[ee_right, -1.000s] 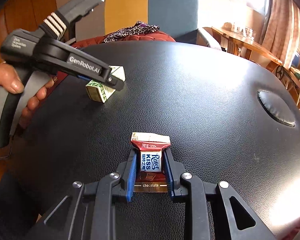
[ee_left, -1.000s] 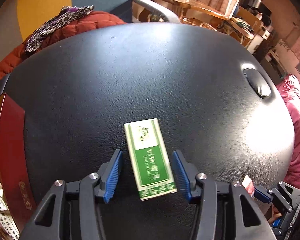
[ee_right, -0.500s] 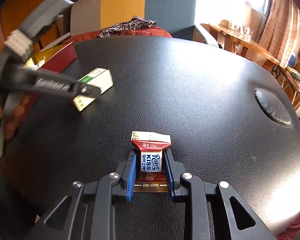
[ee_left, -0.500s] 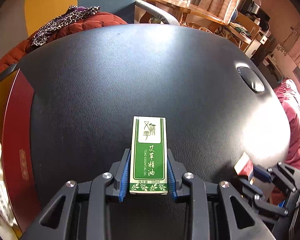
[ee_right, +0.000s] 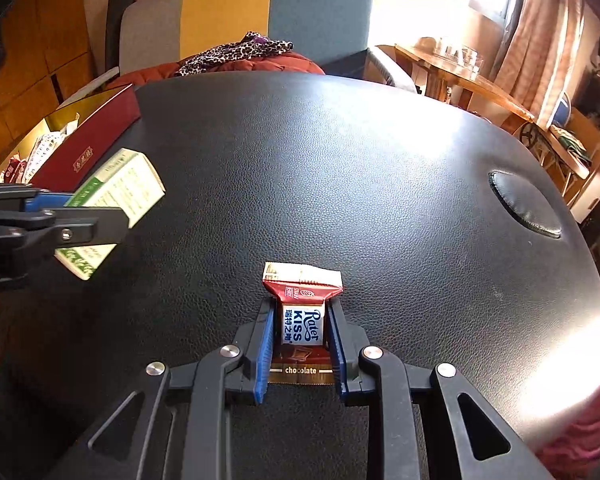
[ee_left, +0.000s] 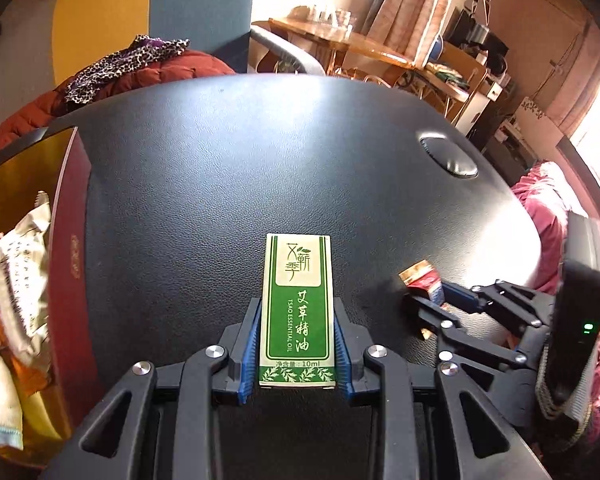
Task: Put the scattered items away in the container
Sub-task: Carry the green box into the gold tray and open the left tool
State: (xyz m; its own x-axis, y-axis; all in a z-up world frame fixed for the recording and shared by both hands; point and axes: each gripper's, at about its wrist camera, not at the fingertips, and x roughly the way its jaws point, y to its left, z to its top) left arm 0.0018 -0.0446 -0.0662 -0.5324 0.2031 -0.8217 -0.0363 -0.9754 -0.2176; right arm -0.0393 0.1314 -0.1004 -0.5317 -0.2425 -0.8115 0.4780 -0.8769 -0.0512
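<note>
My left gripper [ee_left: 297, 312] is shut on a green and white essential oil box [ee_left: 297, 300] and holds it above the black table [ee_left: 260, 152]. The box also shows in the right wrist view [ee_right: 114, 204], raised at the left. My right gripper [ee_right: 300, 312] is shut on a red Ritter Kiss chocolate wrapper [ee_right: 302, 312]; it shows in the left wrist view [ee_left: 422, 278] at the right. The container, a dark red box with a gold inside [ee_left: 70, 220], stands at the table's left edge and holds snack packets [ee_left: 18, 276]. It shows in the right wrist view [ee_right: 96, 136] too.
An oval dimple [ee_left: 448, 158] sits in the table's right part. A red quilted coat with a leopard cloth [ee_left: 132, 68] lies on a chair behind the table. A wooden table [ee_left: 348, 40] stands farther back.
My left gripper closed on the green box, lifted it off the table and swung toward the red container at the left. My right gripper kept its hold on the chocolate.
</note>
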